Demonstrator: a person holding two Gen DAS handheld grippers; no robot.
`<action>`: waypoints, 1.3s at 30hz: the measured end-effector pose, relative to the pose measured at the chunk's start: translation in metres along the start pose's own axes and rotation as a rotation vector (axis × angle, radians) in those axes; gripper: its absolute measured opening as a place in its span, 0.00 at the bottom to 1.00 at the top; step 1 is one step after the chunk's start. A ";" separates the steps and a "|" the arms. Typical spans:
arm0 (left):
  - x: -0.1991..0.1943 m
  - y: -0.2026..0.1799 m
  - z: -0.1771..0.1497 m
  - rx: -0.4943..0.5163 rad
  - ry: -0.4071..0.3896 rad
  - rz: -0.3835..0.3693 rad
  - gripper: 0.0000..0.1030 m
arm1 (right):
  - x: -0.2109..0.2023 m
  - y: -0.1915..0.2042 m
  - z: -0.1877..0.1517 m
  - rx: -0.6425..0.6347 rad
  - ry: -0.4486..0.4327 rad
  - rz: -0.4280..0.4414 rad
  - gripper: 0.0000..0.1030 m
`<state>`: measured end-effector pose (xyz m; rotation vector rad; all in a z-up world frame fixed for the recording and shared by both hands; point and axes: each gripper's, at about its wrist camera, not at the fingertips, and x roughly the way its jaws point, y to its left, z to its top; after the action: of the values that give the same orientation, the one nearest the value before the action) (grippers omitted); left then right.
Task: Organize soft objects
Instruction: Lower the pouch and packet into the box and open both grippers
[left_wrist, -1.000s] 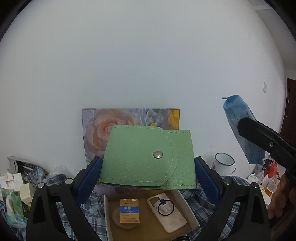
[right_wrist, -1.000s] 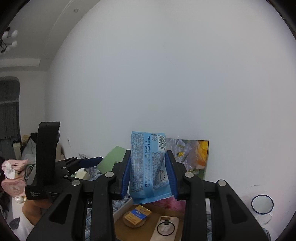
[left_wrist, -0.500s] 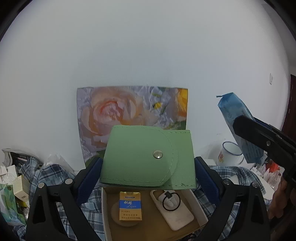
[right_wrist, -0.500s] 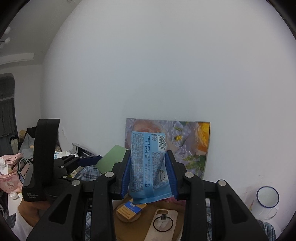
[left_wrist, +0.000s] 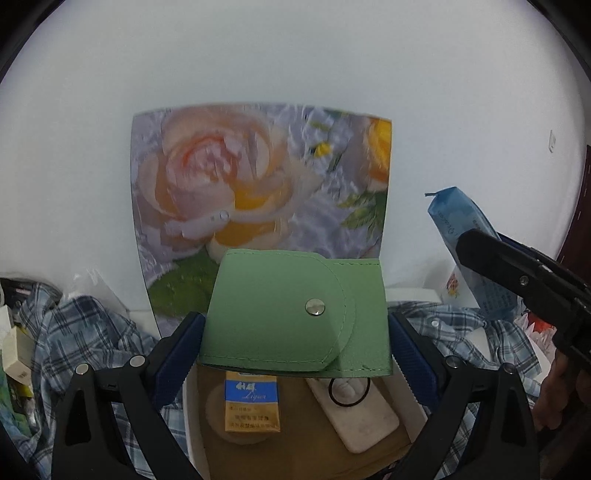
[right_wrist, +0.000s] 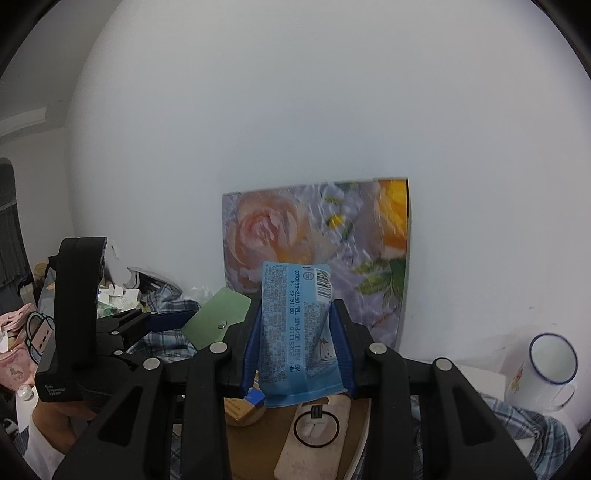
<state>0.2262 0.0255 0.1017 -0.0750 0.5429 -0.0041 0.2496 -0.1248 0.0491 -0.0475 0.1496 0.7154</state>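
- Left gripper (left_wrist: 295, 332) at lower centre of the left wrist view, blue pads clamped on the side edges of a green snap pouch (left_wrist: 295, 314); pouch held flat and facing the camera, flap closed by a metal snap.
- Below the pouch, at the bottom of the frame: white box (left_wrist: 194, 417) with a brown floor, holding a blue and yellow cigarette pack (left_wrist: 252, 406) on the left and a pale phone case (left_wrist: 360, 413) with a black ring on the right.
- Behind the box, leaning on the white wall: rose picture (left_wrist: 258, 192), filling mid frame.
- Plaid shirt (left_wrist: 74, 339) spread around the box, lower left and lower right.
- Right gripper (right_wrist: 297, 343) at lower centre of the right wrist view, blue pads clamped on a blue tissue pack (right_wrist: 295, 332); pack upright, barcode at its upper right corner, lower end hanging over the box area.
- Same pack seen at right edge of the left wrist view, tilted, above the shirt.
- White enamel mug (right_wrist: 546, 365) with a blue rim at lower right of the right wrist view, well apart from the box.
- Clutter of small packages at far left in both views, too blurred to name.
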 end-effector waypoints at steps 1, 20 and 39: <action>0.004 0.000 -0.002 -0.003 0.010 0.001 0.95 | 0.003 -0.003 -0.002 0.008 0.009 0.001 0.34; 0.068 -0.002 -0.034 -0.006 0.145 0.013 0.95 | 0.056 -0.038 -0.045 0.088 0.142 -0.031 0.34; 0.106 -0.001 -0.062 -0.002 0.258 -0.004 0.95 | 0.104 -0.061 -0.092 0.167 0.341 -0.072 0.34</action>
<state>0.2849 0.0172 -0.0053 -0.0780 0.8011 -0.0172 0.3554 -0.1119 -0.0582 -0.0150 0.5310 0.6161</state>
